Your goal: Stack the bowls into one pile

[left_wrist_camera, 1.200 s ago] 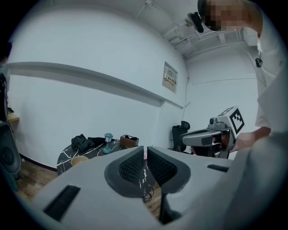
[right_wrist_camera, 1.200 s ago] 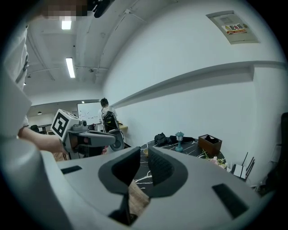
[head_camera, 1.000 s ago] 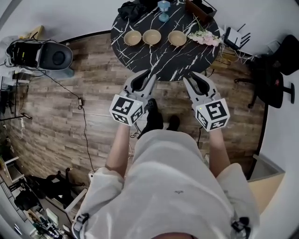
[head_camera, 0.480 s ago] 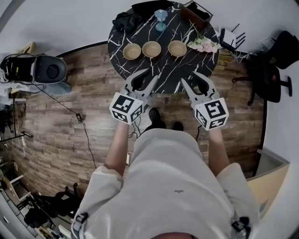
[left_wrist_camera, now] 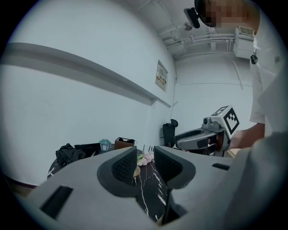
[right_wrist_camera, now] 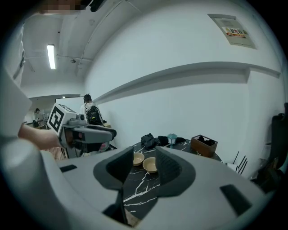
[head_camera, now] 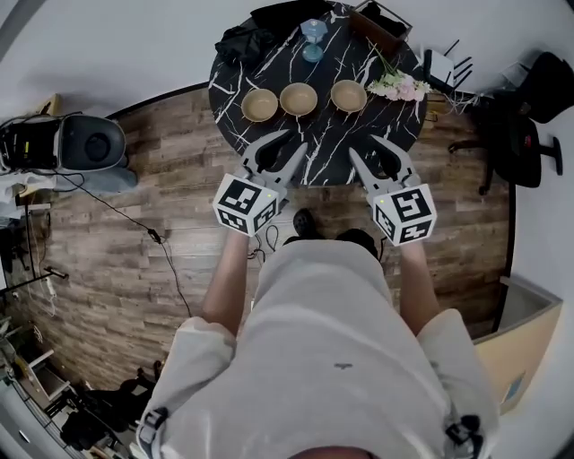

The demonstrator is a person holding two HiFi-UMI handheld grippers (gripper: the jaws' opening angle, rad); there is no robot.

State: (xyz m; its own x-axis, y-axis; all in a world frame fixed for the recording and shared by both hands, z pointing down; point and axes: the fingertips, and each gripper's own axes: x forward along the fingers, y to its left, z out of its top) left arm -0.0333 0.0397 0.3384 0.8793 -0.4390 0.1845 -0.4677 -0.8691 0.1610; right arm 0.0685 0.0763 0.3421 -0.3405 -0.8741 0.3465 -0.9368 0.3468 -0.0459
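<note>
Three tan bowls stand apart in a row on the round black marble table [head_camera: 314, 148]: a left bowl [head_camera: 260, 105], a middle bowl [head_camera: 299, 99] and a right bowl [head_camera: 348, 95]. My left gripper [head_camera: 289, 142] hovers over the table's near edge, short of the left and middle bowls, open and empty. My right gripper [head_camera: 366, 146] hovers likewise below the right bowl, open and empty. In the right gripper view two bowls [right_wrist_camera: 138, 158] [right_wrist_camera: 150, 164] show between the spread jaws, far ahead. In the left gripper view the jaws mostly hide the bowls.
At the table's far side lie black clothing [head_camera: 242, 40], a blue glass piece [head_camera: 313, 38], a brown box [head_camera: 384, 20] and pink flowers [head_camera: 399, 87]. A black chair [head_camera: 529, 134] stands to the right, and a grey device [head_camera: 85, 143] with cables sits on the wooden floor to the left.
Both grippers' jaws have spread wider. The person has stepped closer to the table, bringing both grippers from over the floor to the table's near edge.
</note>
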